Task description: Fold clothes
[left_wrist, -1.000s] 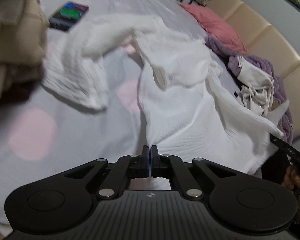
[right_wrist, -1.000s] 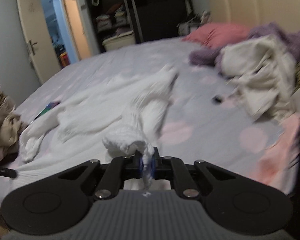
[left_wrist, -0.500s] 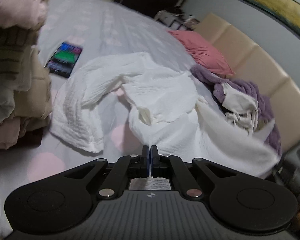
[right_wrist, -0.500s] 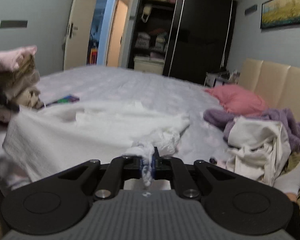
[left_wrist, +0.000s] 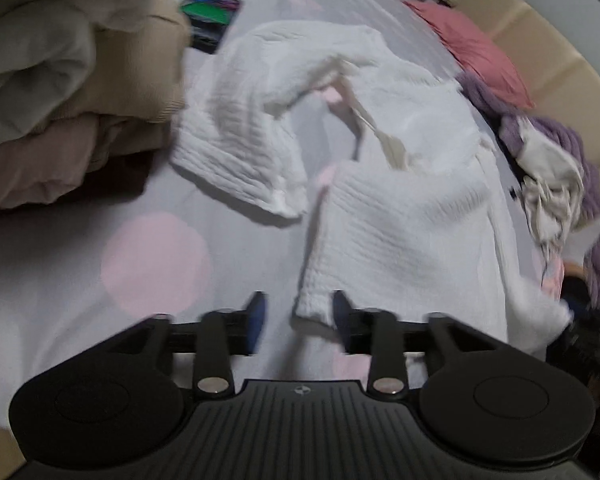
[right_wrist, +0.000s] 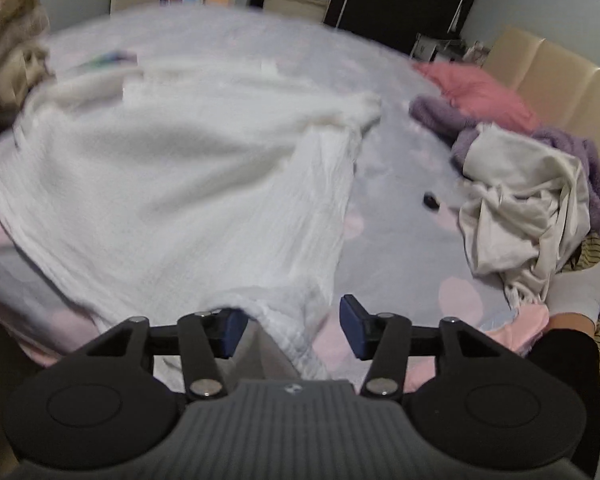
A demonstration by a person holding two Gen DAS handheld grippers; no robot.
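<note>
No readable writing shows anywhere. A lilac bedsheet (left_wrist: 60, 280) with pink dots covers the bed, beige headboard (right_wrist: 560, 76) behind. The white garment (left_wrist: 400, 220) lies spread on it (hem nearest). Left gripper (left_wrist: 296, 316) and right gripper (right_wrist: 292, 328) both gape wide, released, straddling hem corners

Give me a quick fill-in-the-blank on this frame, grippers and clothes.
1. Both the left gripper and the right gripper are ____.
2. The garment spread on the bed is ____ in colour.
3. The pillow by the headboard is ____.
4. The unfolded heap lies on the garment's ____ side in the right wrist view.

Missing words: open; white; pink; right
</note>
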